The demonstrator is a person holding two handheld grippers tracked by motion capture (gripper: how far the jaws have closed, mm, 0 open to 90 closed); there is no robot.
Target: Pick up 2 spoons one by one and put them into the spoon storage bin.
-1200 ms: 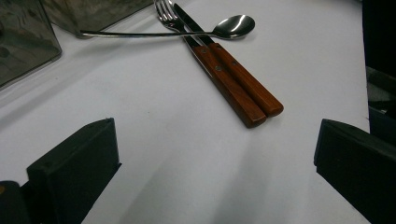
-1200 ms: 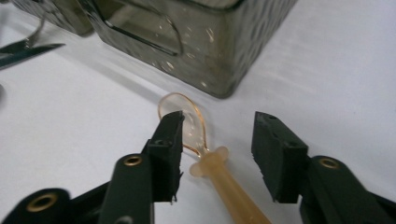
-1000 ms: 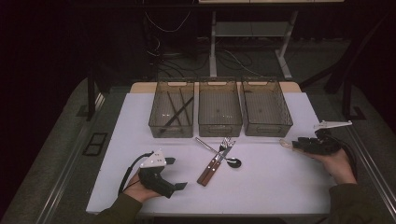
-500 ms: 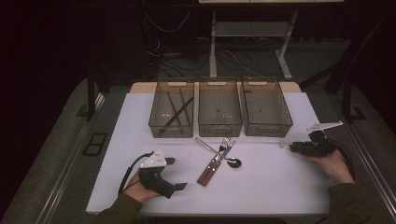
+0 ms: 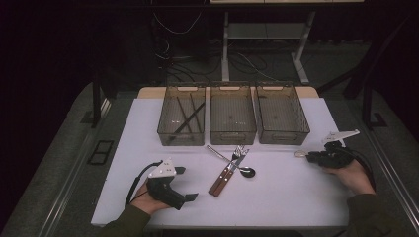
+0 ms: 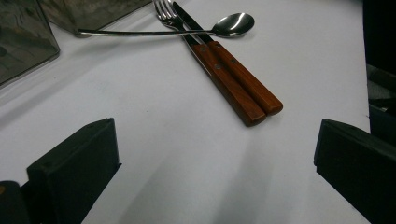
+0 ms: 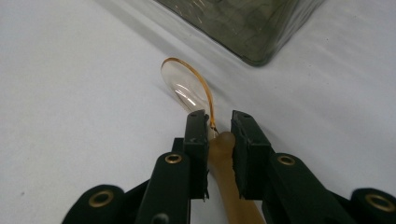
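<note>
Right tongs (image 7: 219, 123) have just been closing around the translucent spoon (image 7: 189, 88) beside the right bin (image 5: 281, 113) (ready for lifting); left tongs (image 6: 215, 154) spread, idle.

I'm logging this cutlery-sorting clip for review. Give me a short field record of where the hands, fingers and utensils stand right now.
right gripper: fingers have just been closing on the neck of a translucent amber spoon, which lies on the table near the right bin
left gripper: open, nothing between its fingers, aimed at the cutlery pile
cutlery pile: wooden-handled fork and knife side by side, metal spoon lying across them
left bin: dark sticks inside
middle bin: looks empty
</note>
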